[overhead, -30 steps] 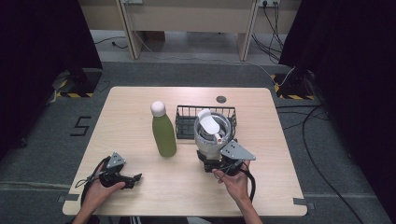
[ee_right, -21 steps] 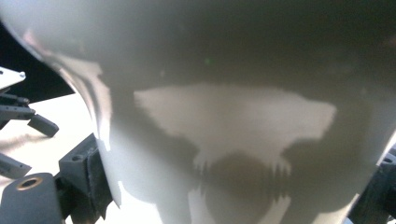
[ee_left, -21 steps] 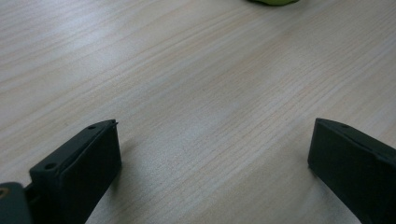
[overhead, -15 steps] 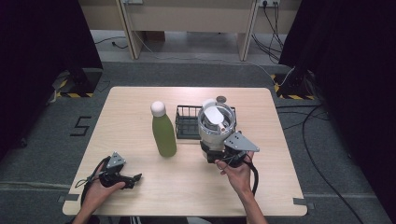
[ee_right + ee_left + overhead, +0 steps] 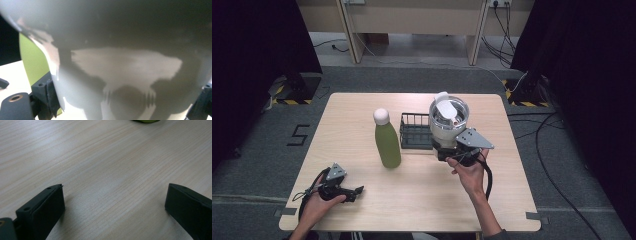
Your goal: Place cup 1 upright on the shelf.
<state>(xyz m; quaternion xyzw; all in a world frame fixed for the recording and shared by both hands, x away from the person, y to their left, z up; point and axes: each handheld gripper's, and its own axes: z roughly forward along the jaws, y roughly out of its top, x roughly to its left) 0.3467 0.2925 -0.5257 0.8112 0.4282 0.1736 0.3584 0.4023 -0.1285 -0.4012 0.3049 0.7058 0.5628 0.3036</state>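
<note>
High view first, from the left: we see the left tongs [image 5: 354,191] resting low on the pale wooden table [image 5: 357,115], near its front-left corner. They hold nothing. In the left gripper view the jaws stand wide apart over bare wood grain, which we read as this hand parked out of the way while the other works.

Next comes the tall green bottle with a white round cap [image 5: 387,140], upright near the table's middle, just left of the black wire basket [image 5: 414,131].

Further right, the right tongs [image 5: 448,151] are clamped on the lower body of the large white tumbler with a clear flip lid [image 5: 447,121], carried upright at the basket's right end. We judge the low grip keeps the lid level while the tumbler goes toward the basket.

In the right gripper view the tumbler's glossy wall [image 5: 130,70] hides most of what lies ahead, and the jaws peep out at both lower corners. From above, we cannot tell whether the tumbler's base is over the basket or beside it; the hand and tongs cover it. A green sliver of the bottle [image 5: 35,60] is cut off at the left.
</note>
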